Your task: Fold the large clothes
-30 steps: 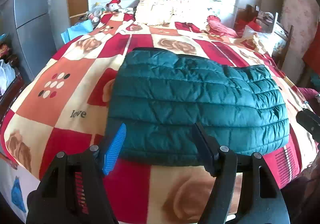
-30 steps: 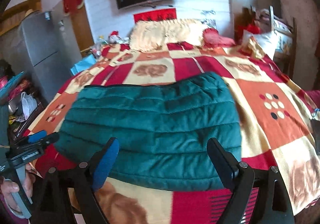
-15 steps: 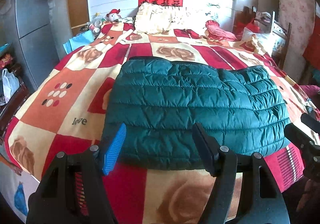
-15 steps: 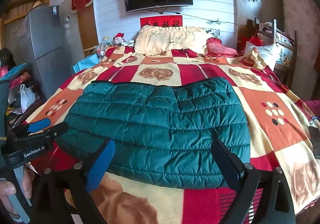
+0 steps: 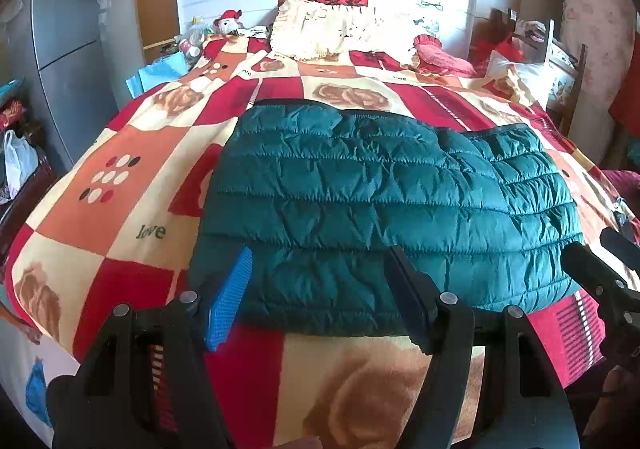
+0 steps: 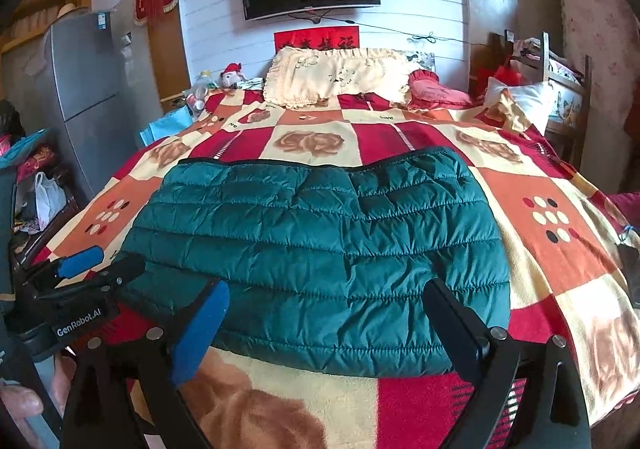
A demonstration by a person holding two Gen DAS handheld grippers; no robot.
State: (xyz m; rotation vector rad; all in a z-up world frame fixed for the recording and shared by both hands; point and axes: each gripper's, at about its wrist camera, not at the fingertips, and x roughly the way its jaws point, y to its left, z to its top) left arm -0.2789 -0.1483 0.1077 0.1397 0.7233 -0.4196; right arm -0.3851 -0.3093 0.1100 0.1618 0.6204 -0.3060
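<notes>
Though claws wide: jacket (image 6: pixel 320 249) betw. pillow (image 6: pixel 340 75), fridge (image 6: pixel 86 89).

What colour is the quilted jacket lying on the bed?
The quilted jacket is dark teal green; the right wrist view shows it best.

Folded jacket (image 5: pixel 384 209) on blanketed bed (image 5: pixel 120 153)

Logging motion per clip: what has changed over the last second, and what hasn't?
The right tongs spread slightly wider and are empty; both views tilted up a little. The left tongs kept their gap, open and empty. The folded green puffer jacket lies unmoved on the checked blanket.
</notes>
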